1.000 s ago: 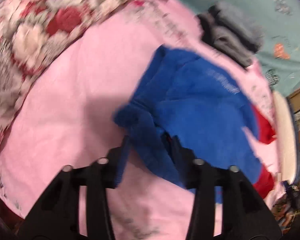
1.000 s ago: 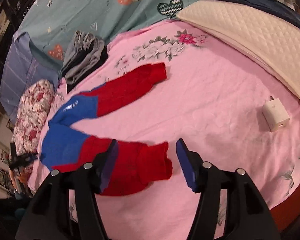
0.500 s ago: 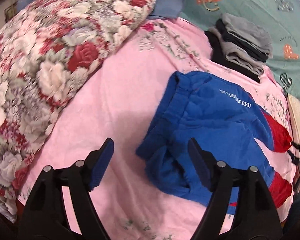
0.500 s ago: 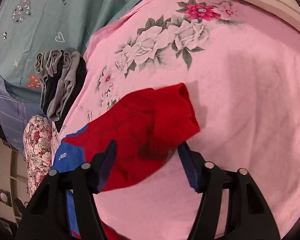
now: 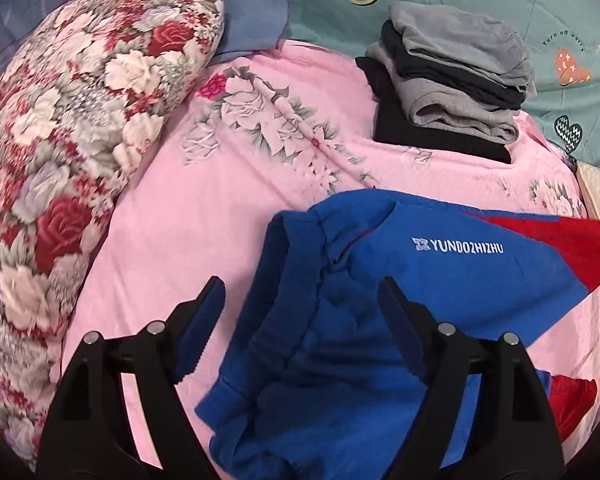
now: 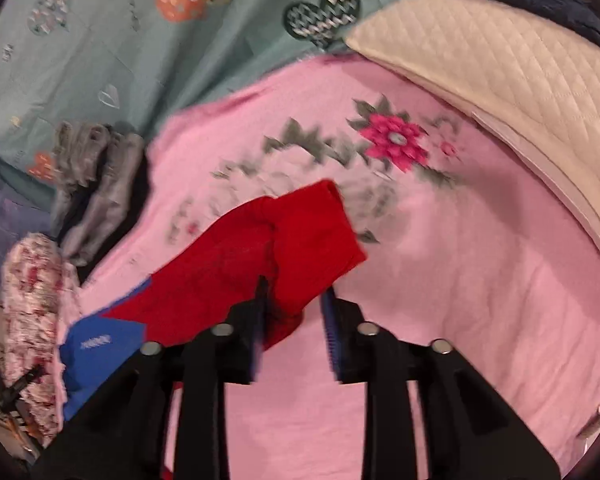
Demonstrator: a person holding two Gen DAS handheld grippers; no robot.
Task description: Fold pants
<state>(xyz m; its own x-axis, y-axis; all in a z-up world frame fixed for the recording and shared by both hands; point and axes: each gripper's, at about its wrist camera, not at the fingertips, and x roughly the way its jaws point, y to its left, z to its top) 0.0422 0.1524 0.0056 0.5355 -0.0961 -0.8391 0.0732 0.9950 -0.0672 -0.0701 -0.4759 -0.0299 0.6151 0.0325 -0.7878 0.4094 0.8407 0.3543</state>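
The left gripper has let go of the blue waistband and now hangs wide open over it, empty. Meanwhile the right gripper has closed on the red leg cuff, ready, I'd guess, to carry one leg across. The fleecy tracksuit pants lie rumpled on the pink floral sheet (folded grey clothes at one o'clock).

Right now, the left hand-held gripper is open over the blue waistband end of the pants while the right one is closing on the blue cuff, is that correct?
Not quite: the cuff between the right hand-held gripper fingers is red, as the right wrist view shows. The left hand-held gripper is indeed open over the pants' blue waistband end.
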